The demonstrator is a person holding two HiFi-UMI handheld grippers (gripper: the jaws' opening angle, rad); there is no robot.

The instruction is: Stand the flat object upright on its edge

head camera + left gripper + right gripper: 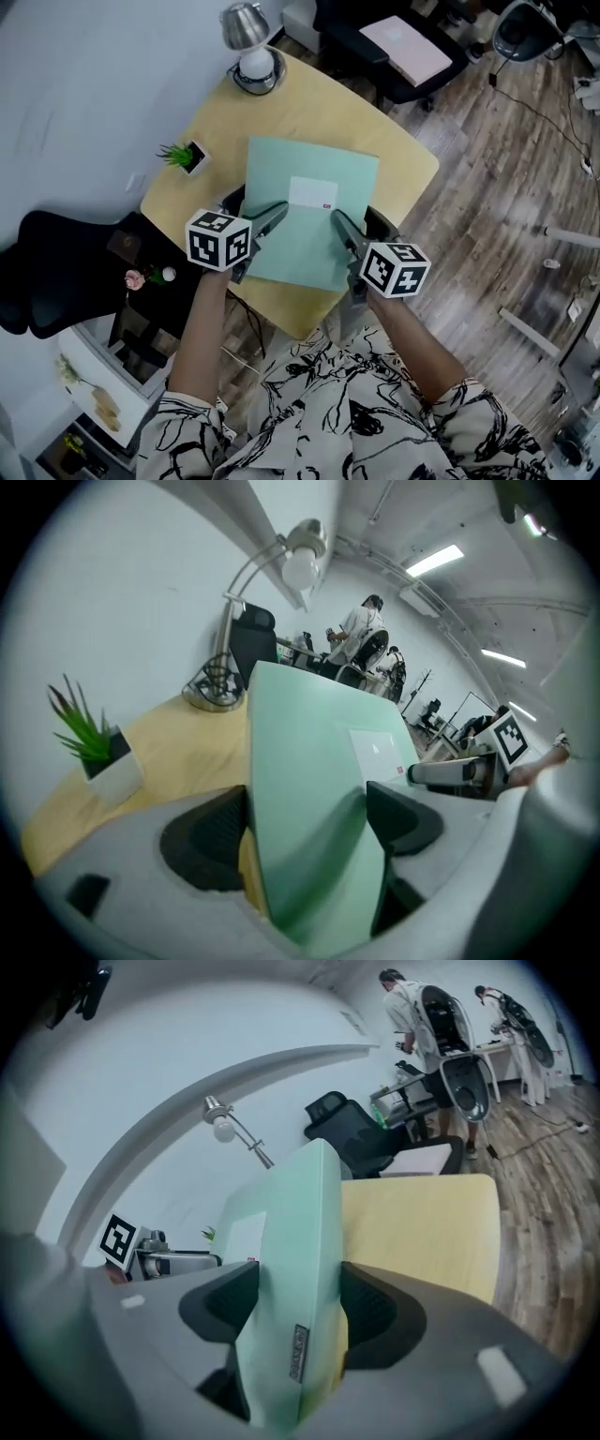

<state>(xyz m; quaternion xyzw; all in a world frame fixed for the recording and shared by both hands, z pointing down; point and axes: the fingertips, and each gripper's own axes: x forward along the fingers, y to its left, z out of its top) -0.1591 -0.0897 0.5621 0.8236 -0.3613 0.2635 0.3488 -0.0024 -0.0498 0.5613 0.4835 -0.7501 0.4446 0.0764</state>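
A flat mint-green case [305, 220] with a white label lies over the yellow table [384, 141], its broad face turned up toward the head camera. My left gripper [270, 219] is shut on its near left edge. In the left gripper view the case [309, 761] fills the gap and both dark pads [211, 832] press on it. My right gripper [341, 227] is shut on the near right edge. In the right gripper view the case [295, 1232] is pinched between the two pads [375, 1312]. I cannot tell whether its far edge touches the table.
A silver desk lamp [247, 42] stands at the table's far corner and a small potted plant [183, 155] at its left edge. A black chair [56, 272] sits to the left and another chair [394, 47] behind the table. People stand far off in the room.
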